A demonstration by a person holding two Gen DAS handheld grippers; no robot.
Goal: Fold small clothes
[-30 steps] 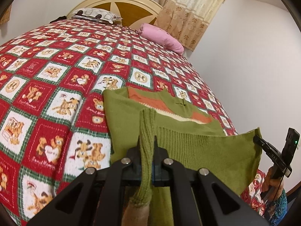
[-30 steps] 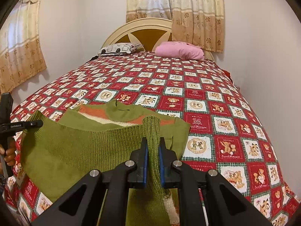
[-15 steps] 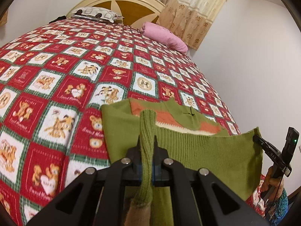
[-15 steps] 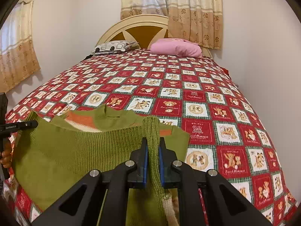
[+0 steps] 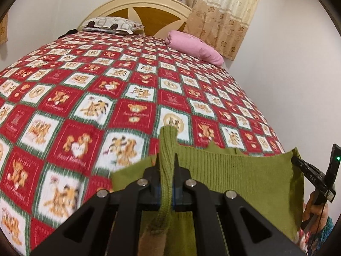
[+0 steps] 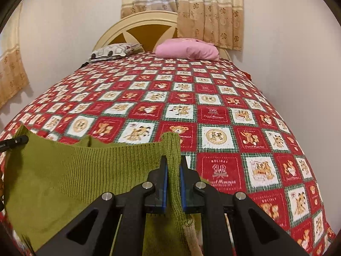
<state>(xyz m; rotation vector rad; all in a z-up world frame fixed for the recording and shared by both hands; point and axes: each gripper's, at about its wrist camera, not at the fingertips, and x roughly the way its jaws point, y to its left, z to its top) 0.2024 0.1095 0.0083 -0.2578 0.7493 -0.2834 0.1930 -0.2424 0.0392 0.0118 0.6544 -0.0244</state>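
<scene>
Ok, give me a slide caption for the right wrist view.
Right tongs clamp a corner of the green knit sweater, its ribbed edge stretched toward the left tongs, above a teddy-bear quilt.

The sweater [image 5: 245,170] hangs stretched between the left claw [image 5: 167,170] and the right claw [image 6: 173,170], over the near end of the bed [image 6: 213,98]. Two pillows [image 6: 187,49] lie side by side at the far end, before the headboard [image 6: 145,24]. Curtains [image 6: 191,6] hang behind it.

Soft indoor light (fisheye-warped edges)
</scene>
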